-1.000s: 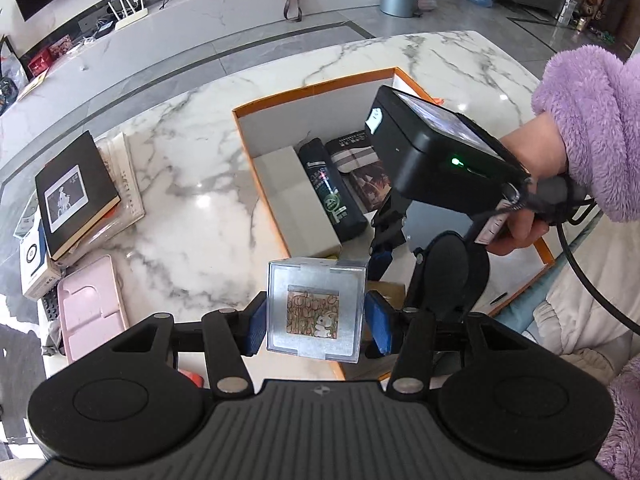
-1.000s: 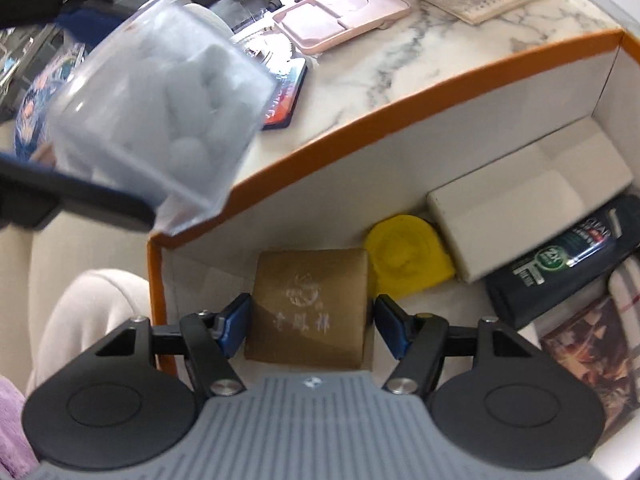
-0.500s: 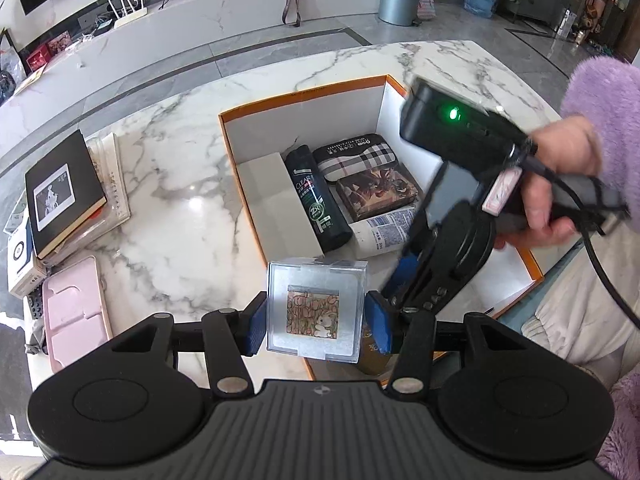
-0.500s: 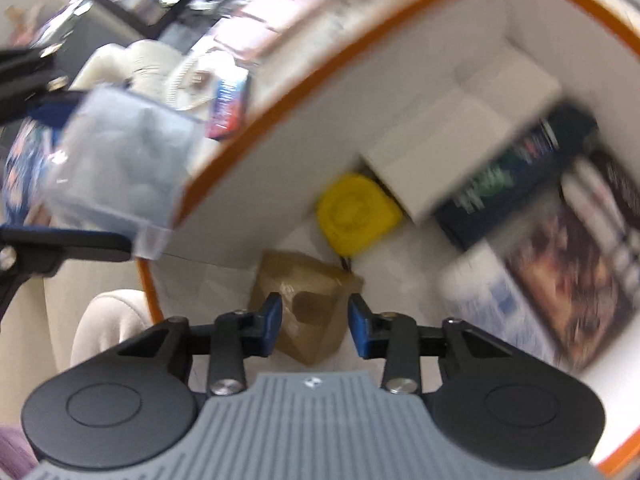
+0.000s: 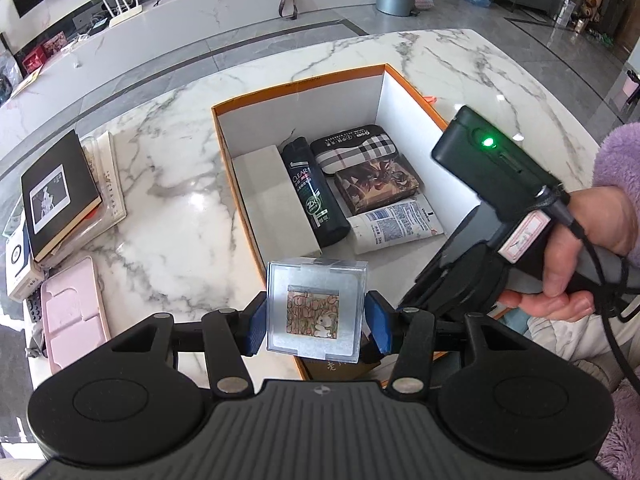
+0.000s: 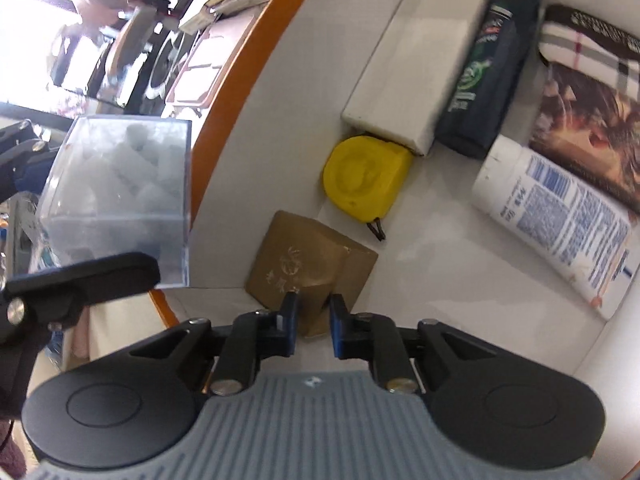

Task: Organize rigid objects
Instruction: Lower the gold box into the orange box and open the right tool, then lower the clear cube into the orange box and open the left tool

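My left gripper (image 5: 316,322) is shut on a clear plastic cube box (image 5: 316,308) with a small picture on its lid, and holds it over the near corner of the orange-rimmed white box (image 5: 296,82). The right wrist view shows the same cube (image 6: 120,196) at the left, outside the orange rim (image 6: 240,80). My right gripper (image 6: 313,320) hangs inside the box just above a brown carton (image 6: 304,256) that lies tilted on the floor. Its jaws are closing, with only a narrow gap and nothing between them. A yellow tape measure (image 6: 366,176) lies beside the carton.
Further back in the box lie a white block (image 5: 272,200), a dark shampoo bottle (image 5: 314,192), a plaid pouch (image 5: 356,148), a brown picture box (image 5: 376,184) and a white tube (image 5: 396,224). Books (image 5: 56,188) and a pink tray (image 5: 74,312) sit on the marble table (image 5: 168,184) at left.
My right gripper has let go of the brown carton, rolled, drawn back and narrowed its jaws. The carton now lies tilted in the box. The left gripper still holds the cube.
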A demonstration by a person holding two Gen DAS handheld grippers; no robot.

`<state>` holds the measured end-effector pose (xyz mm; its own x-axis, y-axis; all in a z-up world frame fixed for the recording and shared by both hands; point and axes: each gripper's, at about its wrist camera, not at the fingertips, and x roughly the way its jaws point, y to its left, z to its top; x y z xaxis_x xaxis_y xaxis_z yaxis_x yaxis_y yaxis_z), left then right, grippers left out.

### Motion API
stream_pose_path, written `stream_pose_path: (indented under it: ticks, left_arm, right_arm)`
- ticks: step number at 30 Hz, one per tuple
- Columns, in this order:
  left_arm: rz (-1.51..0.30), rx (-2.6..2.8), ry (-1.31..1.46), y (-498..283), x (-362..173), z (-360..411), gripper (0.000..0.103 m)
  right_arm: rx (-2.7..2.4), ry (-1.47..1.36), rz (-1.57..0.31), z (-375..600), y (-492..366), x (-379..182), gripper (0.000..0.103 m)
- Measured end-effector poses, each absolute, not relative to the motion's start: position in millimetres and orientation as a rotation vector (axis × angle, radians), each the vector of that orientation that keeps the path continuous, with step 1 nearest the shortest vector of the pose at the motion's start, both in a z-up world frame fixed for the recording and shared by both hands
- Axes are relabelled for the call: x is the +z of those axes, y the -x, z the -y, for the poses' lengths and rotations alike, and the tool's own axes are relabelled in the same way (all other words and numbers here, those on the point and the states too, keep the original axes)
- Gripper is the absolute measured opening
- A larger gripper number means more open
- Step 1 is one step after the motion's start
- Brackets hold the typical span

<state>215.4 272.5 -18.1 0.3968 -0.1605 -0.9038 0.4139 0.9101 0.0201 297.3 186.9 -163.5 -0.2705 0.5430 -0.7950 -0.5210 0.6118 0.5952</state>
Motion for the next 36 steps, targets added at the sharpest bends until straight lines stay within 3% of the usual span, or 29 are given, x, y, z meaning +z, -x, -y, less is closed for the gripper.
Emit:
stream_pose_path:
  ticks: [3, 9, 13, 17, 23, 36]
  left_arm:
    - [-1.101, -0.394, -0.291, -215.6, -17.9, -263.9, 0.058]
    - [-1.151, -0.397, -0.328, -232.0, -38.9, -231.0, 0.058]
    - [-1.248, -0.315, -0.216, -249.9, -62.7, -218.4, 0.058]
    - [-1.324, -0.221, -0.119, -264.2, -89.4, -212.4, 0.058]
    - [-1.383, -0.084, -0.036, -277.5, -118.3, -214.0, 0.059]
    - [-1.346, 0.07, -0.119, -283.8, -134.7, -195.8, 0.062]
  right_arm:
    - [1.006, -0.024, -1.479, -174.2, -293.3, -148.8, 0.02]
    - [0.892, 0.085, -1.152, -128.7, -303.5, -98.3, 0.022]
    - [0.811, 0.049, -1.004, -89.1, -313.1, -68.4, 0.03]
    - [0.727, 0.038, -0.895, -78.3, -307.1, -62.2, 0.031]
    - [0.681, -0.046, -0.871, -63.3, -303.2, -67.2, 0.032]
    - [0.641, -0.107, -0.861, -25.1, -295.8, -58.0, 0.035]
